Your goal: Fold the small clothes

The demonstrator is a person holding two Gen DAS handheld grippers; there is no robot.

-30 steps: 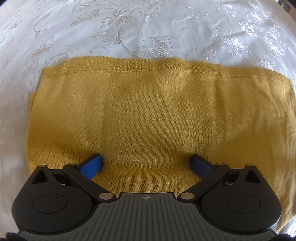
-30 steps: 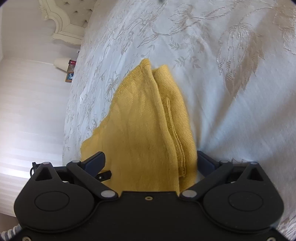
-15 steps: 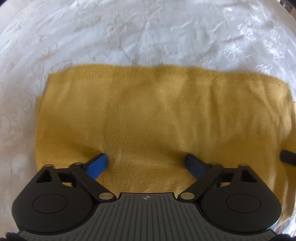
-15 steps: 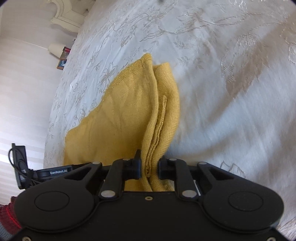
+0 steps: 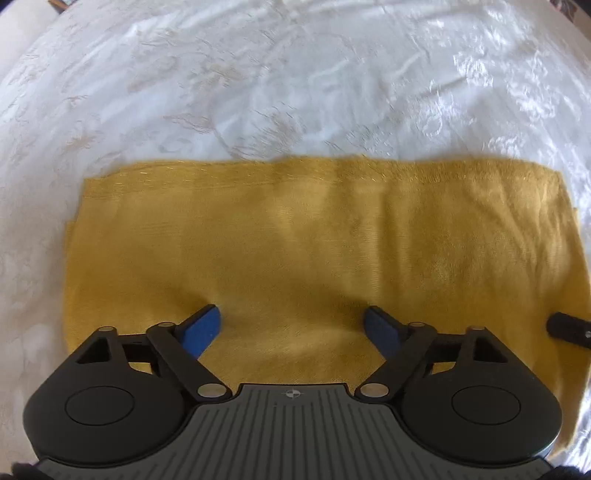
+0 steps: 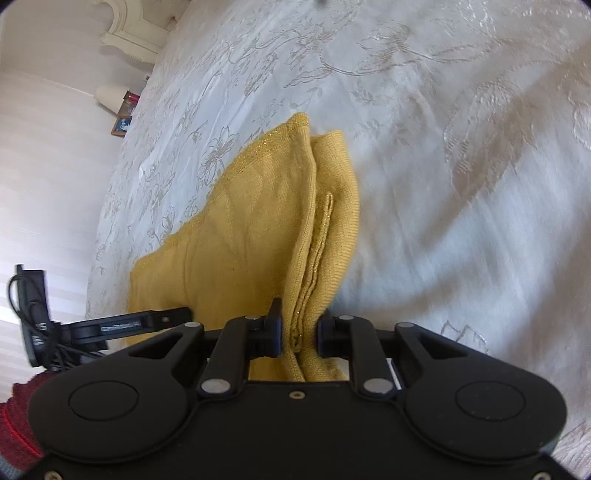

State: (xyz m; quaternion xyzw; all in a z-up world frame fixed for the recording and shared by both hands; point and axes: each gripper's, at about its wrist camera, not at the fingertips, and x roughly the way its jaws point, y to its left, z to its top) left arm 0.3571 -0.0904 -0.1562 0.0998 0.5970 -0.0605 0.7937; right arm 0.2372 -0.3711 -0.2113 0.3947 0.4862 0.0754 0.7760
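your yellow knit garment [image 5: 314,258] is lying folded into a wide rectangle on the bed's white embroidered bedspread [image 5: 295,81]. its far hem is running straight from left to right, its left side is stepping out slightly where a lower layer is showing, and bare bedspread is lying open on the far, left and right sides, giving you plenty of room there. your left tool [image 5: 291,325] is hanging over the near middle of the cloth with its blue pads [image 5: 201,326] spread wide, and whether they are touching the knit cannot be told. at the right end, your right tool [image 6: 298,332] is pinching the stacked layered edges of the garment [image 6: 258,240] between nearly closed jaws, and the cloth is rising from the bedspread [image 6: 461,166] into the grip. to the far left a cream carved headboard [image 6: 129,29] and a bedside lamp [image 6: 109,96] are standing beside the pale striped wall.

compared with a second ago, your right tool was standing wide open around that end and is now clamped on it. your left tool is standing a little narrower, and the garment is appearing smaller and farther below it, with more bedspread showing beyond the far hem.
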